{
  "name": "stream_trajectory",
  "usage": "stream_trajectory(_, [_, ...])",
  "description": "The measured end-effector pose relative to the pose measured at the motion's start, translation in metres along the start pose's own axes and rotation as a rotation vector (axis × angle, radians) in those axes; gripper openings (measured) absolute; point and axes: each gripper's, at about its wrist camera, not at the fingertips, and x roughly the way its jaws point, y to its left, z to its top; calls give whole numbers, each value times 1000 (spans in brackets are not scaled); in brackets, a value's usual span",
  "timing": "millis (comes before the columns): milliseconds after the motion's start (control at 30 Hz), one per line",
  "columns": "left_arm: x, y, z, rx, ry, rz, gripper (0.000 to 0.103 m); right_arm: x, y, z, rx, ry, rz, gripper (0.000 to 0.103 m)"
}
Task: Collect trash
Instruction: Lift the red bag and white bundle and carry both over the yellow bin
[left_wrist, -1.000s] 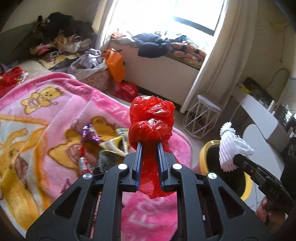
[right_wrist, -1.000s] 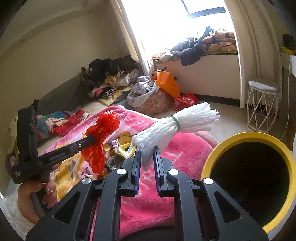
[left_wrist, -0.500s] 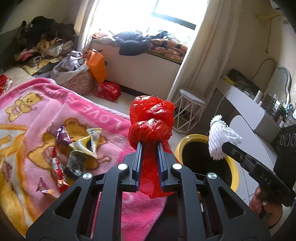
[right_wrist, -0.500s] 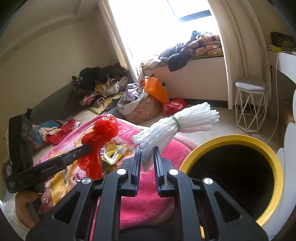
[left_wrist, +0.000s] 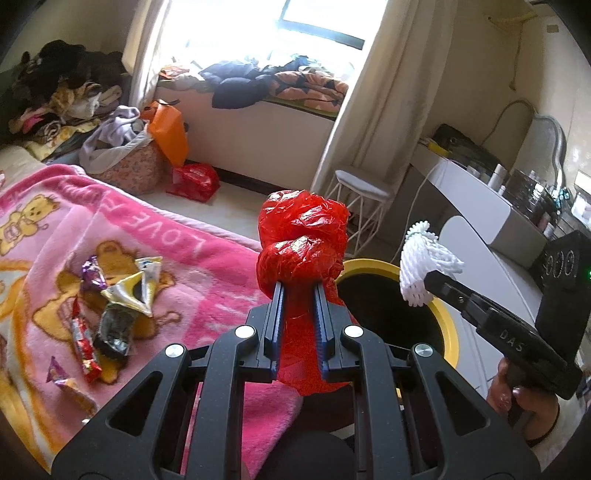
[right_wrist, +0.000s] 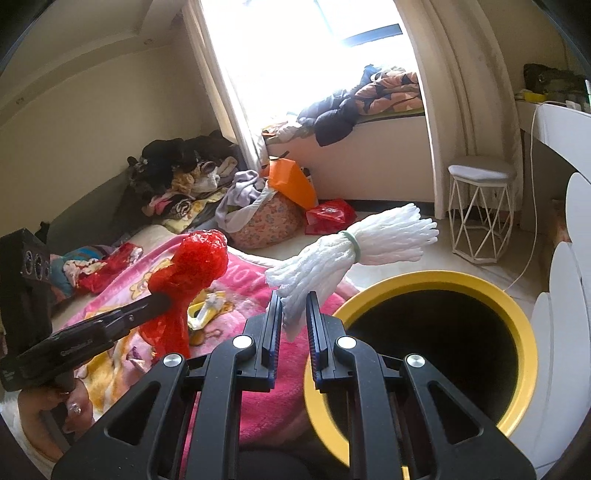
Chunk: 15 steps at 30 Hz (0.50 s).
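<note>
My left gripper (left_wrist: 299, 291) is shut on a knotted red plastic bag (left_wrist: 301, 240), held up over the bed's edge beside the yellow-rimmed bin (left_wrist: 448, 325). From the right wrist view that red bag (right_wrist: 192, 269) hangs at the left. My right gripper (right_wrist: 293, 306) is shut on a white foam net bundle (right_wrist: 351, 251) bound with a green band, just left of the bin's (right_wrist: 517, 325) dark mouth. In the left wrist view the same foam bundle (left_wrist: 423, 264) sits over the bin's far rim. Several candy wrappers (left_wrist: 122, 295) lie on the pink blanket (left_wrist: 147, 229).
A white wire stool (right_wrist: 480, 214) stands by the curtain. A floral basket of clothes (left_wrist: 125, 166), an orange bag (left_wrist: 170, 129) and a red bag (left_wrist: 194, 181) sit on the floor near the window seat. A white desk (left_wrist: 476, 199) runs along the right.
Both grippers have swung right, away from the blanket and toward the bin. The bin now shows larger in both views, and the wrappers have slid left.
</note>
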Motion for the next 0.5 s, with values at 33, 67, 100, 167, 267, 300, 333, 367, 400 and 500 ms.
stream_trajectory(33, [1,-1,0,3,2,-3,10,0,-1,0,0,2,-3,13])
stream_trajectory(67, [2,-4,-1,6,4,-6,10,0,-2,-1,0,3,-6,13])
stream_trajectory(100, [4,-7,-1,11,7,-10,10,0,-3,-1,0,4,-9,13])
stream_trajectory(167, [6,-11,-3,21,13,-15,10,-1,-6,-2,1,8,-17,13])
stream_trajectory(267, [11,-18,-4,31,23,-22,10,-1,-10,-2,7,13,-26,13])
stream_trajectory(300, [13,-19,-5,34,27,-25,10,0,-11,-2,8,15,-29,13])
stream_trajectory(333, [15,-21,-5,38,30,-27,10,-1,-13,-3,9,18,-32,13])
stream_trajectory(367, [17,-23,-6,41,33,-30,10,-1,-15,-3,9,20,-37,13])
stream_trajectory(400, [19,-25,-7,45,37,-32,10,-1,-17,-4,8,22,-42,13])
stream_trajectory(500, [25,-30,-8,53,49,-38,10,-1,-21,-4,6,31,-55,13])
